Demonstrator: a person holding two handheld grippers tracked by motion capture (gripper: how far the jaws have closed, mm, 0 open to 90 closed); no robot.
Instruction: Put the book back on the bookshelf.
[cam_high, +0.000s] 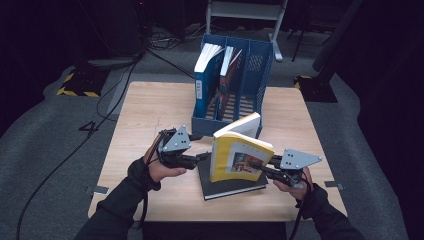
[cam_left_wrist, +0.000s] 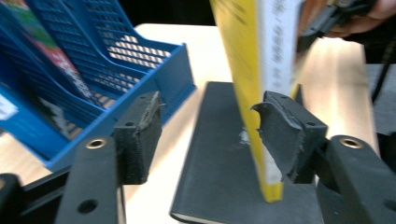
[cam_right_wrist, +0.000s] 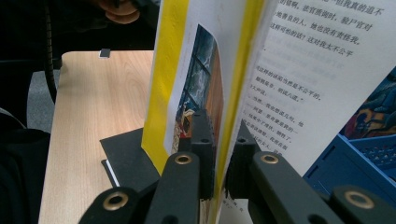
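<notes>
Right now the right gripper pinches the yellow book's cover while the left gripper stands half open, empty beside its spine, so I'd steady the book upright before lifting it toward the blue rack.

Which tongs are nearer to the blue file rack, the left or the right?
Left. The left tongs stand open just in front of the blue file rack, near its front corner. The right tongs are farther back, clamped on the yellow book.
</notes>
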